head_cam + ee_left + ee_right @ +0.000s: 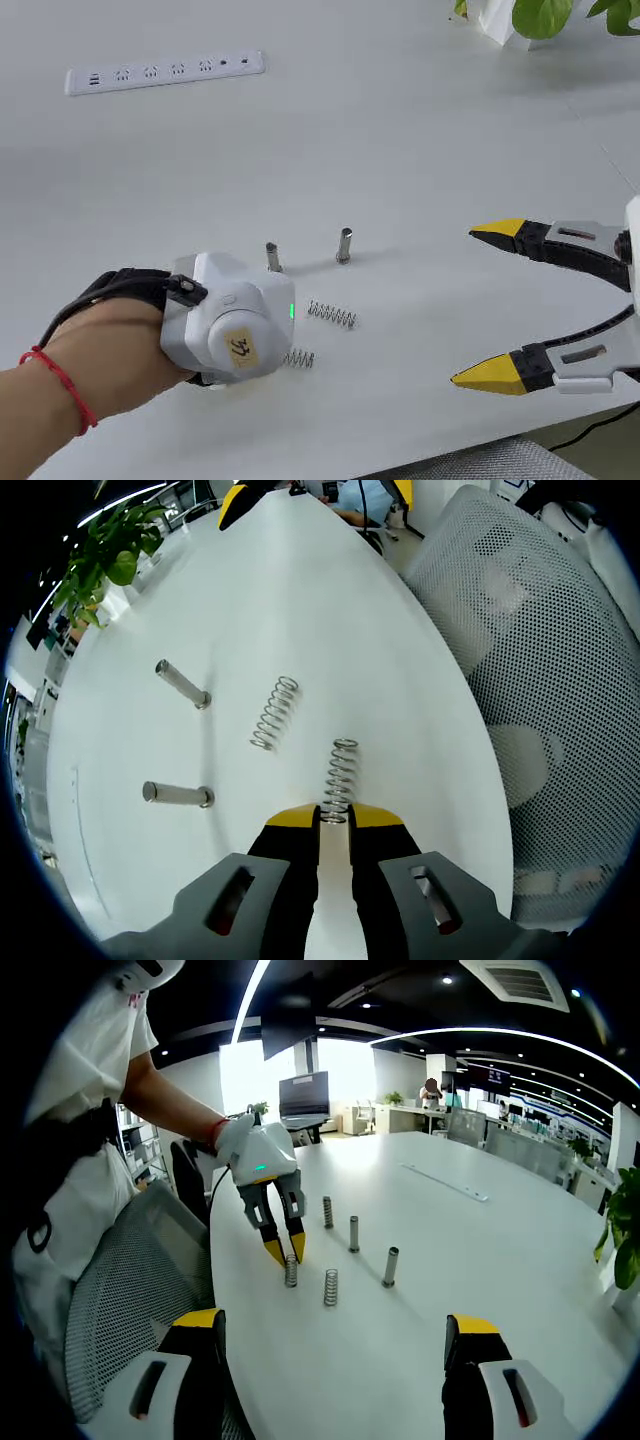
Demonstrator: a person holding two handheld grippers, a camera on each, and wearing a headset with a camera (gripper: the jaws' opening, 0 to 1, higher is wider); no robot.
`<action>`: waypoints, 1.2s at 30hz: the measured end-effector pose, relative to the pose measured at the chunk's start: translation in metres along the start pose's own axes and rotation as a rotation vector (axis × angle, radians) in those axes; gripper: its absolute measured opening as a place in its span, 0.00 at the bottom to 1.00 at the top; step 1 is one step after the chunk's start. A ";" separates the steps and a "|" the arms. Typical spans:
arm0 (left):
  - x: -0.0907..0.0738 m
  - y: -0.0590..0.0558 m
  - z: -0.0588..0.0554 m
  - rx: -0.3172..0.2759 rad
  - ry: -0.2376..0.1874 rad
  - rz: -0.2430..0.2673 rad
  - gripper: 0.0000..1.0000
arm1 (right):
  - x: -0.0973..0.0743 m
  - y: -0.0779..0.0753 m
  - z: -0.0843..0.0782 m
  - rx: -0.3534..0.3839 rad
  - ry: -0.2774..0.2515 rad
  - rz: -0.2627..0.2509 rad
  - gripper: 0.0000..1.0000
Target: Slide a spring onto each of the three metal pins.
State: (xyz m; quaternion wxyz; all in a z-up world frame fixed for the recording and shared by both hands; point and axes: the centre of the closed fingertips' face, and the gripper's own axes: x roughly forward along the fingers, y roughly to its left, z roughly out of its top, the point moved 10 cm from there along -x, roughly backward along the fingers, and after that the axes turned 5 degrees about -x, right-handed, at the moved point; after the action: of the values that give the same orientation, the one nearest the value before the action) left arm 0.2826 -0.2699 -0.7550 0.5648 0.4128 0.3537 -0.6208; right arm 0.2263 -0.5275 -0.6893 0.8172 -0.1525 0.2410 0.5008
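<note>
Left gripper view: left gripper (pixel 335 814) nips a spring (pixel 341 770) by its end, near the pins (pixel 178 794) (likely light, squashy: pinch gently); right gripper (pixel 335 1322) gapes.

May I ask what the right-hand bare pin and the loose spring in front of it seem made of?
Pin: metal, probably steel; smooth, dull silver-grey sheen. Spring: thin coiled wire, likely steel too; bright glints along its coils.

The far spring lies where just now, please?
The far spring lies on the table, head view centre, just below the rightmost pin, right of the left gripper.
</note>
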 end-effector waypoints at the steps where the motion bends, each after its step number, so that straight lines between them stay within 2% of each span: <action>1: 0.000 -0.001 0.000 -0.011 -0.001 -0.004 0.07 | 0.000 0.000 0.000 0.001 -0.001 0.000 0.90; 13: 0.000 -0.006 -0.004 -0.064 -0.029 -0.021 0.07 | 0.003 0.003 0.001 0.005 0.001 0.009 0.89; 23: -0.007 -0.012 -0.006 -0.110 -0.081 -0.022 0.07 | 0.007 0.005 0.006 -0.004 0.001 0.026 0.88; 28: -0.017 -0.014 -0.004 -0.136 -0.131 -0.006 0.07 | 0.010 0.007 0.013 -0.013 -0.002 0.042 0.87; 33: -0.029 -0.016 0.000 -0.176 -0.199 0.010 0.07 | 0.012 0.009 0.021 -0.028 -0.007 0.055 0.87; 36: -0.038 -0.017 0.003 -0.211 -0.261 0.021 0.07 | 0.013 0.009 0.027 -0.037 -0.011 0.062 0.87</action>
State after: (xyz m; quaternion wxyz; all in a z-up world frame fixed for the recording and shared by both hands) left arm 0.2665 -0.2549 -0.7193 0.6525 0.2708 0.3365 -0.6227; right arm 0.2298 -0.5006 -0.6732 0.7996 -0.1573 0.2321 0.5311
